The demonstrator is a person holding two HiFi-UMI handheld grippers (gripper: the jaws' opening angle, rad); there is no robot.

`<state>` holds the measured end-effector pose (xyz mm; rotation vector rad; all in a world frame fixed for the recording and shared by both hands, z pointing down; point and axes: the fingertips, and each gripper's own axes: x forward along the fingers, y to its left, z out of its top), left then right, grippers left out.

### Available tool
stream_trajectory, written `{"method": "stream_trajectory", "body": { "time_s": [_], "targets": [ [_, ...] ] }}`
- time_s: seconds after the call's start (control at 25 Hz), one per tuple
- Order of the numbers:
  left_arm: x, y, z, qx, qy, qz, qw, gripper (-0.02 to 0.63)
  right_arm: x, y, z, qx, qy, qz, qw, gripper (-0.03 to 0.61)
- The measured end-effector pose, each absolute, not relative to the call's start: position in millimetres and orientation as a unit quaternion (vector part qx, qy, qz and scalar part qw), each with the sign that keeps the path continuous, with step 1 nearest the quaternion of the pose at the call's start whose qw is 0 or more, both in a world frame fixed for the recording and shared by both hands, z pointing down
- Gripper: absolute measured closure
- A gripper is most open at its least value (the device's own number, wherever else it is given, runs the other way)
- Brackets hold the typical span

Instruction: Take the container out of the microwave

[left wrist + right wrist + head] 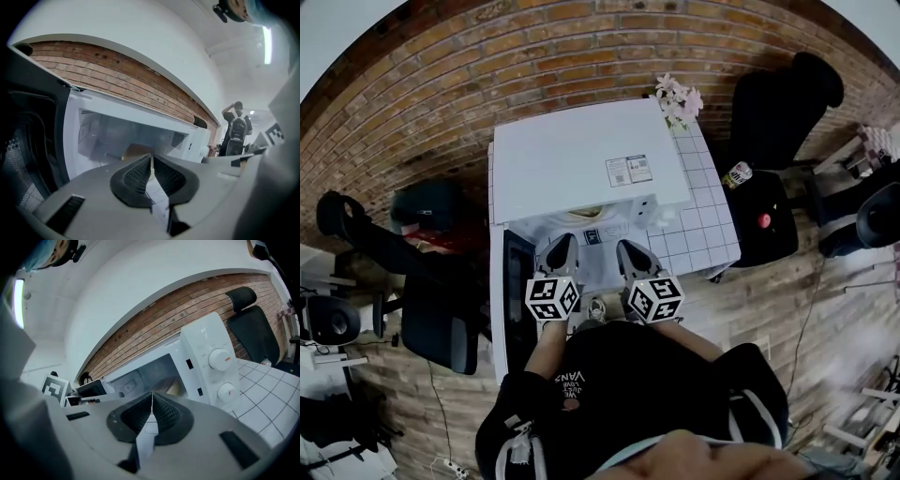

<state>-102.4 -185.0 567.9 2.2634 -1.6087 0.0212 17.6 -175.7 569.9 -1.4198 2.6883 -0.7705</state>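
A white microwave (pixel 586 159) stands on a white tiled table (pixel 709 220), its dark door (pixel 517 281) swung open to the left. Inside the cavity lies a tan container (pixel 591 214), seen partly behind the jaws in the left gripper view (pixel 137 150) and the right gripper view (pixel 171 386). My left gripper (pixel 563 242) and right gripper (pixel 625 247) hover side by side just in front of the opening, short of the container. Both are shut with nothing between the pads, as the left gripper (pixel 151 157) and right gripper (pixel 152 394) show in their own views.
The microwave's two dials (pixel 220 359) sit right of the opening. Flowers (pixel 679 97) stand at the table's back corner. Black chairs (pixel 783 103) and a can (pixel 737 174) are at the right, an office chair (pixel 431 309) at the left. A person (pixel 236 129) stands far off.
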Motion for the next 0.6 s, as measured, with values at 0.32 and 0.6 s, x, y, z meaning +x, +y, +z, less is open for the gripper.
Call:
{"method": "stream_trajectory", "body": {
  "time_s": [0.32,0.6],
  "targets": [
    [-112,-216,583,0.794,-0.572,0.002,0.204,0.601,6,-202,581,-0.468,0.845,-0.26,0.016,0.572],
    [-122,-235,595,0.788,-0.574,0.002,0.225,0.525,-2,-214,596,-0.474,0.836,-0.275,0.009,0.571]
  ]
}}
